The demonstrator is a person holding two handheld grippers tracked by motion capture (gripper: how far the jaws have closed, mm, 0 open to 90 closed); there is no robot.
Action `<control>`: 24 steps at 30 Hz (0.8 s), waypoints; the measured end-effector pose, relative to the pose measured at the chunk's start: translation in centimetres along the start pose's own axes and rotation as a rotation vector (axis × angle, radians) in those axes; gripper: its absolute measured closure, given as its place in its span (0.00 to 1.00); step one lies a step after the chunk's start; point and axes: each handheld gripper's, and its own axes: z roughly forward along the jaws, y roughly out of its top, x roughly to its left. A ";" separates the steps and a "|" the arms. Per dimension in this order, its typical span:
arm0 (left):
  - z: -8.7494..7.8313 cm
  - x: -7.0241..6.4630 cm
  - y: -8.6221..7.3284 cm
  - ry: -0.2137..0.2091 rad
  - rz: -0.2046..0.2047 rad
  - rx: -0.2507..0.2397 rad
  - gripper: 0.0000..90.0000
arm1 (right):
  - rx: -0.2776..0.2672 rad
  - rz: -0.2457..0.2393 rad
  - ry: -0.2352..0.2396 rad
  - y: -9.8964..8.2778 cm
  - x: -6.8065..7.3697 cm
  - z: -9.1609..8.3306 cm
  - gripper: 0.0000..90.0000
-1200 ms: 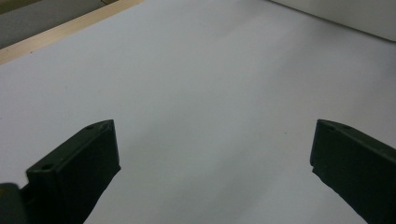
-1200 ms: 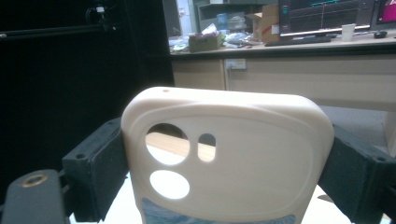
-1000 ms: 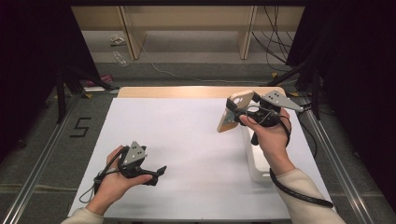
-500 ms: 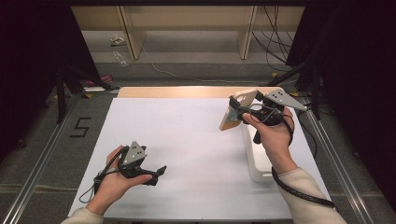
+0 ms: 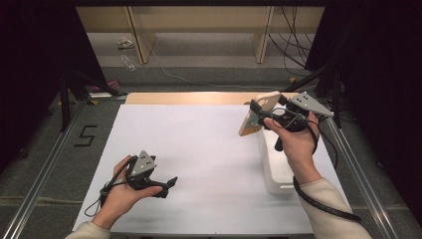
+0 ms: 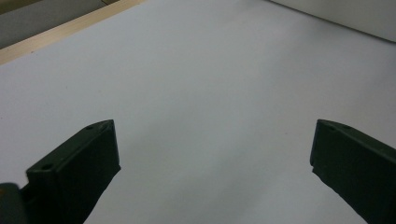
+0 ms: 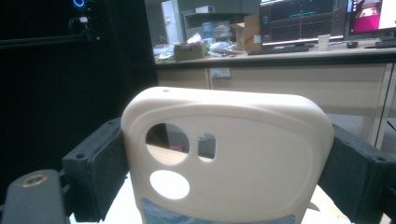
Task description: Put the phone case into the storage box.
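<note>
A cream phone case with camera cut-outs is held above the right side of the white table. My right gripper is shut on it, one jaw on each side edge, and the case stands nearly upright. My left gripper rests low over the table's near left. Its black jaws stand wide apart in the left gripper view, with bare white table between them; the left gripper is open.
A white rectangular box lies on the table under the right hand. A wooden strip runs along the table's far edge. Metal rails flank the table. Desks and monitors stand far beyond the case.
The right gripper has carried the phone case slightly farther from the person and to the right. The left hand has not moved.
</note>
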 end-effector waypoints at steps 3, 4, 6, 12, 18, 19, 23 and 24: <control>0.0 0.0 0.0 0.001 0.001 0.000 0.01 | -0.001 -0.001 -0.004 0.0 -0.1 0.0 0.14; 0.0 0.0 0.0 0.001 0.000 -0.001 0.01 | 0.000 0.000 -0.004 0.0 -0.1 -0.1 0.14; 0.0 0.0 0.0 0.001 0.000 -0.001 0.01 | 0.002 0.002 -0.003 0.0 -0.1 0.0 0.14; 0.0 0.0 0.0 0.001 0.000 -0.001 0.01 | 0.001 0.003 -0.011 0.0 -0.2 -0.1 0.14; 0.0 0.0 0.0 0.001 0.000 -0.001 0.01 | 0.002 0.005 -0.015 0.1 -0.4 -0.1 0.14; 0.0 0.0 0.0 0.001 0.001 -0.001 0.01 | 0.002 0.004 -0.017 0.1 -0.4 -0.1 0.14; 0.0 0.0 0.0 -0.001 0.000 -0.001 0.01 | -0.001 0.004 -0.024 0.1 -0.6 -0.2 0.14; 0.0 0.0 0.0 0.000 0.001 -0.001 0.01 | -0.001 0.004 -0.026 0.2 -0.6 -0.2 0.14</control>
